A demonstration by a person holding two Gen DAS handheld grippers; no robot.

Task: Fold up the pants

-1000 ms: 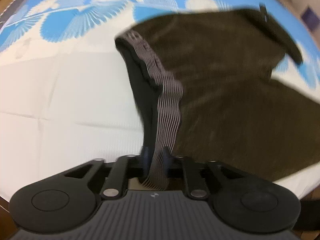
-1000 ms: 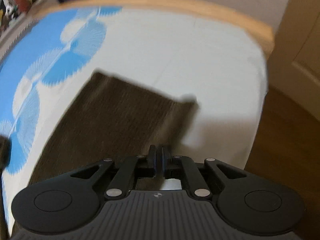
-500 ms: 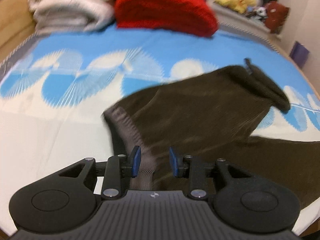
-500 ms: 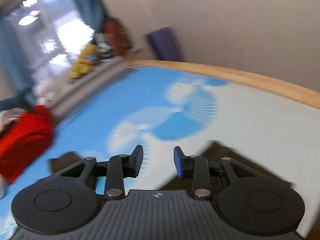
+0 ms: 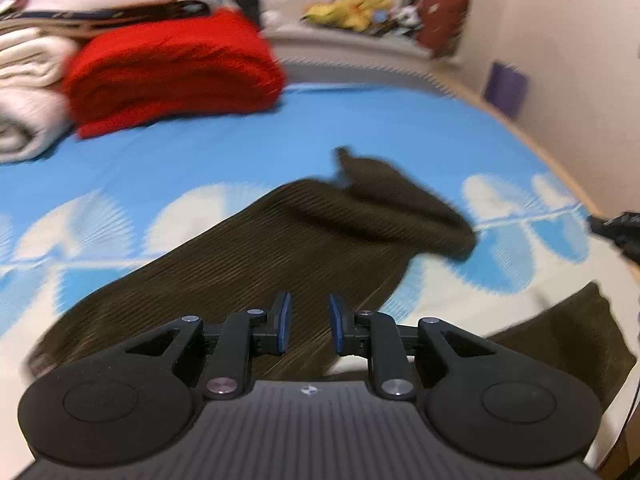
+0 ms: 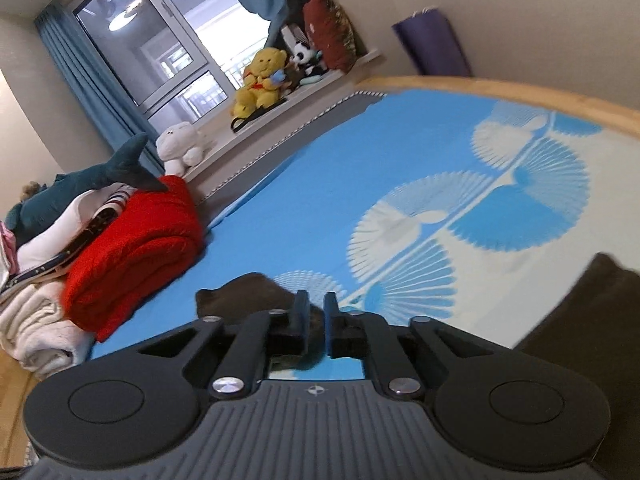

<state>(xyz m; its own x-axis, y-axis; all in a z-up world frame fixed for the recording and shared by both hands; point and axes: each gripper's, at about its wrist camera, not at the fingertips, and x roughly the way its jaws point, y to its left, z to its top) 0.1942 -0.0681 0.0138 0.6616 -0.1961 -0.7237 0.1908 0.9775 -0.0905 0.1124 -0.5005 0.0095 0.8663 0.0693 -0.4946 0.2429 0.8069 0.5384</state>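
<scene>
Left gripper (image 5: 307, 322) jaws closing, empty; right gripper (image 6: 316, 312) jaws nearly shut, empty. Pants (image 5: 248, 264) spread just beyond both, on bedsheet (image 5: 240, 148). Soft, limp, light ribbed knit; likely best pinched at hem or waistband edge.

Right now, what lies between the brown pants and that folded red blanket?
Only bare blue bedsheet between pants and red blanket, in the left wrist view.

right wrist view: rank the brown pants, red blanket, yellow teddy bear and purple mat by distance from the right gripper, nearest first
Measured from the right gripper:
1. Brown pants, on the bed just beyond the fingertips.
2. Red blanket, folded, to the left on the bed.
3. Yellow teddy bear, on the window ledge past the bed.
4. Purple mat, against the far wall, upper right.
</scene>
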